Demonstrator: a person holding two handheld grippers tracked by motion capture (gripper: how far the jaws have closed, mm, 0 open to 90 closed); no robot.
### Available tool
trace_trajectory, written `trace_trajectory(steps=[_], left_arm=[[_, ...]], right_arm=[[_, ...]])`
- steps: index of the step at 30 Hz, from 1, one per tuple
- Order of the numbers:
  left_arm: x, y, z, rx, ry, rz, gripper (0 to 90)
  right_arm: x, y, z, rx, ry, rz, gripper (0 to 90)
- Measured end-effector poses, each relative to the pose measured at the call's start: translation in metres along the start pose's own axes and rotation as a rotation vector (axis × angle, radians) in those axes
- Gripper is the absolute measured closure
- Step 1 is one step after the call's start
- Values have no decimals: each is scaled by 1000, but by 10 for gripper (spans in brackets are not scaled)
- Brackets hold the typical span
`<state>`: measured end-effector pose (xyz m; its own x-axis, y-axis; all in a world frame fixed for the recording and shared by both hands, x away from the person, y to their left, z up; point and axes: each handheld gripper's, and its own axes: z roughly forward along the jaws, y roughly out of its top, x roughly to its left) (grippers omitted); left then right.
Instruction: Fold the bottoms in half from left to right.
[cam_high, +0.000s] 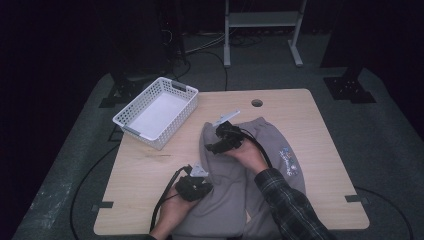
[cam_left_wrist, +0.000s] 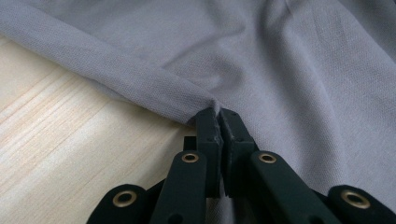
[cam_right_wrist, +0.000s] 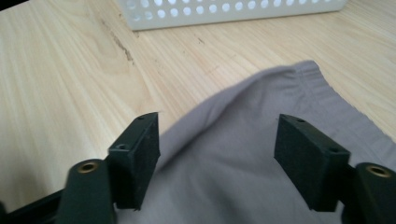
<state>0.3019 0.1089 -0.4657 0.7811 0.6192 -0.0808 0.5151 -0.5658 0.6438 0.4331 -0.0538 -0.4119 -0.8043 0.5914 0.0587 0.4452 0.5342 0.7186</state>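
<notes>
Grey garment: sweatpants (cam_high: 235, 175) in soft grey knit are spread over the near middle of the wooden table (cam_high: 150, 170), the ribbed waistband (cam_right_wrist: 327, 88) turned toward the far side and a small printed patch (cam_high: 289, 161) seen on the right leg.
Left gripper: the left gripper (cam_left_wrist: 218, 116) is seen pressed together on a folded edge of the sweatpants at their near left side, just above the bare tabletop; a roll of fabric runs away from the pinch.
Right gripper: the right gripper (cam_right_wrist: 217, 149) is held over the waistband end of the sweatpants with its pads spread; grey cloth lies between and below them, and no pad is seen pressing on it.
Basket: a white perforated plastic basket (cam_high: 186, 111) is set at the far left of the table, near the waistband but apart from it.
</notes>
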Motion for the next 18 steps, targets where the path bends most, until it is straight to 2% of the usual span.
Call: trace_trajectory(steps=[9,18], left_arm=[[-2,1,1,3,4,19,875],[-4,2,1,14,14,44,875]], right_arm=[[-1,11,31,16,2,44,392],[0,8,60,69,-27,71,408]])
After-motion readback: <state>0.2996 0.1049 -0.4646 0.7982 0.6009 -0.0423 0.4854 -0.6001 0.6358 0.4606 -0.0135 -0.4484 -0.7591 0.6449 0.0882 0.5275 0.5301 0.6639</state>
